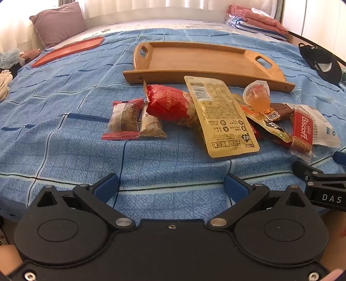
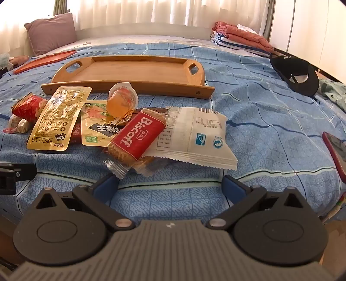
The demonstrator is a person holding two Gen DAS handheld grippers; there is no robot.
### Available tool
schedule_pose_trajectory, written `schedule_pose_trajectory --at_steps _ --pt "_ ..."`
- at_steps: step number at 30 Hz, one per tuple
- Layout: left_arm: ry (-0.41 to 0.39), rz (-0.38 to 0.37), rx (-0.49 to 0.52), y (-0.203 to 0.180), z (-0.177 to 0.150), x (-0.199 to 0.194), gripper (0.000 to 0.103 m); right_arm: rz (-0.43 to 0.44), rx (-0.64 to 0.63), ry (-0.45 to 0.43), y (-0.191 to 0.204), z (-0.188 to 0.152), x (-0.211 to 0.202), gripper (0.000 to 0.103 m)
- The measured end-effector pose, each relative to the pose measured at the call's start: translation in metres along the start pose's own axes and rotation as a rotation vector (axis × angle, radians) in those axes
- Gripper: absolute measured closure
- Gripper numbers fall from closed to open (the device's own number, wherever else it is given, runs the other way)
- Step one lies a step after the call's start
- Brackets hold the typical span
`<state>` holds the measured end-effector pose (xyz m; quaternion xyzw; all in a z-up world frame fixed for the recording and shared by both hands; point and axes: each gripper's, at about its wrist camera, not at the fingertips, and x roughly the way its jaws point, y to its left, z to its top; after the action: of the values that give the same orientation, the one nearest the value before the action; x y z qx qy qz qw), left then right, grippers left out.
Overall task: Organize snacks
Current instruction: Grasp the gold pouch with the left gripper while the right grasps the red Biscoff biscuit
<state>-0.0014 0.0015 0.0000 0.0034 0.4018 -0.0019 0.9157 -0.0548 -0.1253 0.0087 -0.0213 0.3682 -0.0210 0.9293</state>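
A heap of snack packets lies on the blue checked bedspread in front of an empty wooden tray [image 1: 201,58] [image 2: 129,69]. It holds a yellow pouch [image 1: 220,112] [image 2: 58,116], a red bag [image 1: 168,103] [image 2: 28,108], a jelly cup [image 1: 258,95] [image 2: 122,100], a red Biscoff packet [image 1: 302,131] [image 2: 136,138], a white packet [image 2: 194,138] and two small cake bars [image 1: 127,118]. My left gripper [image 1: 170,186] is open and empty, short of the heap. My right gripper [image 2: 170,186] is open and empty, just before the Biscoff packet.
An orange tray [image 1: 69,50] [image 2: 43,60] lies far left. A purple pillow [image 1: 58,23] and folded clothes [image 1: 257,19] sit at the back. A black cap [image 2: 296,73] lies right, a red phone [image 2: 335,151] at the right edge.
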Motion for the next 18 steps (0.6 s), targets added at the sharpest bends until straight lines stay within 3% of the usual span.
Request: schedule_pose_trajectory --at_steps 8,16,18 --pt "0.015 -0.003 0.013 -0.003 0.0 0.002 0.0 -0.015 0.026 -0.02 0.002 -0.001 -0.001 0.0" --pt "-0.013 -0.004 -0.011 -0.002 0.002 -0.008 0.0 0.005 0.009 -0.083 -0.002 -0.004 -0.009 0.0" --pt "-0.038 -0.023 -0.012 -0.002 0.003 -0.015 0.003 -0.005 -0.008 -0.105 -0.001 -0.003 -0.014 0.004"
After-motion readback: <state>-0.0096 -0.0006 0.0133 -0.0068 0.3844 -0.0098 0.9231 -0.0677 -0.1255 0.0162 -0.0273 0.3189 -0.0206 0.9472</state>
